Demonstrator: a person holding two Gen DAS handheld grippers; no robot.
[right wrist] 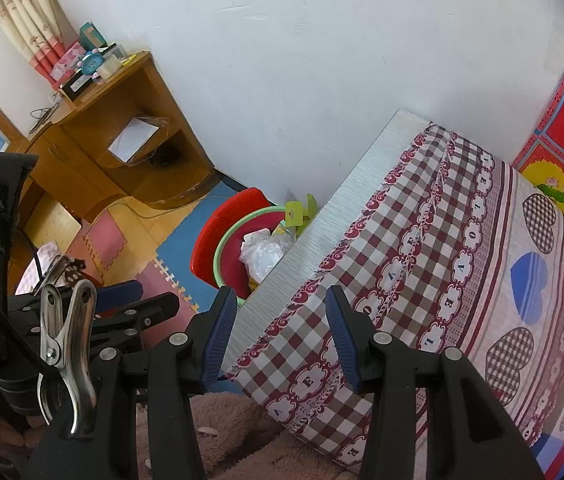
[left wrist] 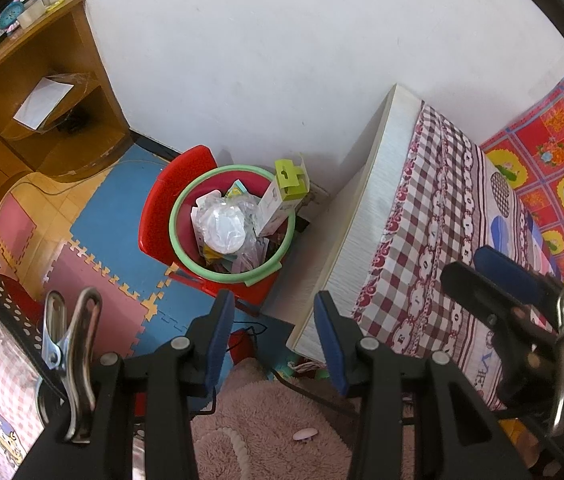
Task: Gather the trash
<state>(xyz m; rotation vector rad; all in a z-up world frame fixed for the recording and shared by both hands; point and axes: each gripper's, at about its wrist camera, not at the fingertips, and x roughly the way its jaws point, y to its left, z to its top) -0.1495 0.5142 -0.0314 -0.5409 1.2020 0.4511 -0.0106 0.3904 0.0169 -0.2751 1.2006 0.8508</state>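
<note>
**Bin already full; both grippers empty and waiting**

The trash sits in a red bin with a pale green rim, standing on the floor in the corner between the wall and the end of the bed. It is well loaded: crumpled clear plastic fills the middle, a white-and-green carton leans out over the far rim, and smaller wrappers lie underneath. By that look, much of the collecting seems done.

What is left is hard to judge. One small pale scrap lies on the fluffy pink rug just below the left gripper; it may be a remaining piece, though it is too small to tell.

The left gripper is spread, with nothing between its blue pads, and points down towards the rug short of the bin. The right gripper is likewise spread and empty, held over the checked bedcover. The foam floor mats beside the bin show no loose litter.
</note>
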